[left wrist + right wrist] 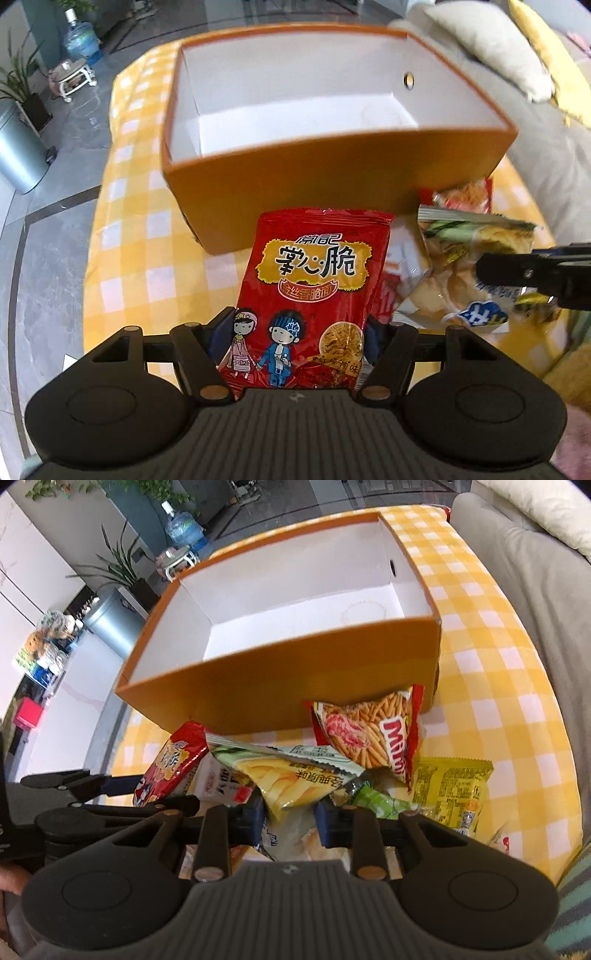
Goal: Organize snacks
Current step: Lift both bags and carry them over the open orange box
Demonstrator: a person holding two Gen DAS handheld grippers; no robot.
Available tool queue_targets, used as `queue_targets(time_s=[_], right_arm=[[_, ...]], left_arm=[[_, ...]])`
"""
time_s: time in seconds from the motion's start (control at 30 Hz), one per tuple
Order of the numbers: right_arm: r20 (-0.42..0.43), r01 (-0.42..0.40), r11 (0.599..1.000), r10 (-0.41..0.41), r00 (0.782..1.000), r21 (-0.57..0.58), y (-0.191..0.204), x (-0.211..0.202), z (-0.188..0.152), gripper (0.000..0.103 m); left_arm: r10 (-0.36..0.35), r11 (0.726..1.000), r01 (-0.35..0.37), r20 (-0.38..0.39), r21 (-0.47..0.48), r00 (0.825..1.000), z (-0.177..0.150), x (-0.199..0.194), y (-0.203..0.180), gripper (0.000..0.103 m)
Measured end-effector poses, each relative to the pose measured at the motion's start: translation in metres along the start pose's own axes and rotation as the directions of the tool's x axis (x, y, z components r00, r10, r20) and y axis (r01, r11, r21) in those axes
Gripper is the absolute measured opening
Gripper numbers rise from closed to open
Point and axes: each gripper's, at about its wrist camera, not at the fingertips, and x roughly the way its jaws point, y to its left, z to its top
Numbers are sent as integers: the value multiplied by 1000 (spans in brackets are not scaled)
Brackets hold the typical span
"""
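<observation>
An orange box (295, 181) with a bare white inside stands on the yellow checked tablecloth (140, 258). In front of it my left gripper (295, 328) is shut on a red noodle-snack packet (314, 273) held upright, its lower end between the blue pads. The right wrist view shows the same packet (170, 764) in the left gripper (122, 786), off to the left. My right gripper (290, 819) is shut on a yellow-and-green chip packet (288, 775), raised over the snack pile. In the left wrist view the right gripper (491, 273) holds that packet (461, 240) at the right.
Loose on the cloth before the box (277, 675) are a red Mimi stick packet (373, 731), a yellow packet (450, 794), a green one (384, 805) and a white one (218, 782). A grey sofa (535, 572) borders the table's right. A metal bin (18, 155) stands on the floor at left.
</observation>
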Motion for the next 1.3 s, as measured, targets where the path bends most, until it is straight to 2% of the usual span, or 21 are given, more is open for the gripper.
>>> queue_targets(time_s=[0.3,0.43,0.57,0.7,0.9,1.13,1.3], right_arm=[[83,-10,1000,12,996,-18,8,-41,21,24],[123,-14,999,20,992,-49,16,-58,40,24],[162,3,996,11,987,-84,23,-66,64,24],[183,24,994,-5,983,-102,27,-66,89,24],[177,82,987,-57,983,-137,30,-47,122,24],[104,101,987,-88,991,-125,25,-5,152,24],[-7,93,988,-95,995,-126,25,29,163,24]], left_arm=[[29,999,-27,102,-17,994,15,-68,-2,77],[25,1000,-26,137,4,990,34,-83,-3,77],[66,996,-73,151,44,986,60,-82,-10,77],[77,995,-85,141,52,987,82,-78,-9,77],[134,983,-147,117,107,984,110,-63,-8,77],[199,963,-199,18,183,980,130,-25,-12,77],[237,949,-221,-49,224,970,137,2,-10,77]])
